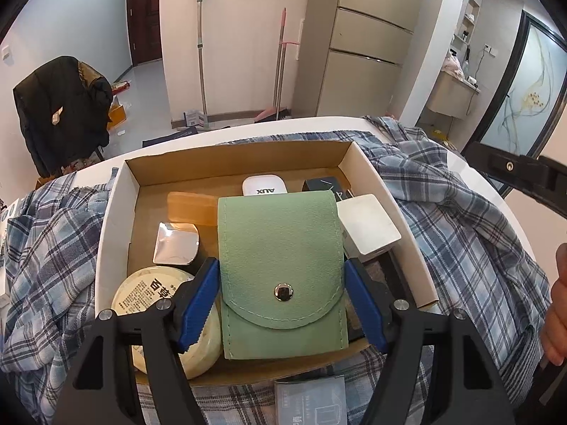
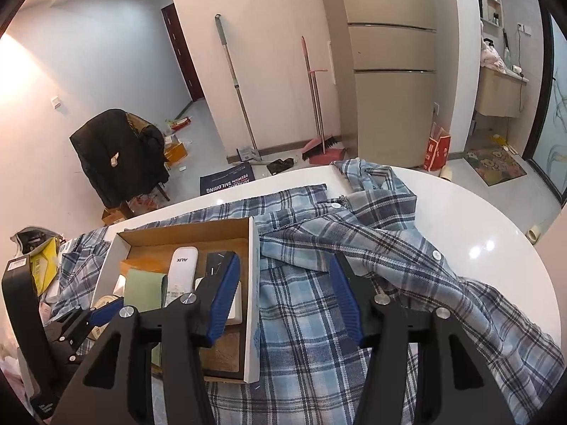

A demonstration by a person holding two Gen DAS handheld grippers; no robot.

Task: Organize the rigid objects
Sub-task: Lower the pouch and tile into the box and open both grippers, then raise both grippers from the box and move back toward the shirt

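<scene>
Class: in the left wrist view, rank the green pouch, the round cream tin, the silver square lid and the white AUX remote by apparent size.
1. green pouch, nearest the camera, so flattered
2. round cream tin, partly hidden
3. silver square lid
4. white AUX remote, mostly hidden, so unsure

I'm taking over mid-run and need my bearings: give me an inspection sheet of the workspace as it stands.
Surface: white table, mostly under a plaid shirt.
Job's things: cardboard box holds a green pouch, white AUX remote, round tin, chrome-lidded case, white block, dark box.
Clutter: small printed packet in front of the box.
Grippers: left gripper shut on the green pouch over the box; right gripper open, empty, above the shirt.
Cables: nothing seen on the table.
Surroundings: fridge, mop, broom, jacket-draped chair.
</scene>
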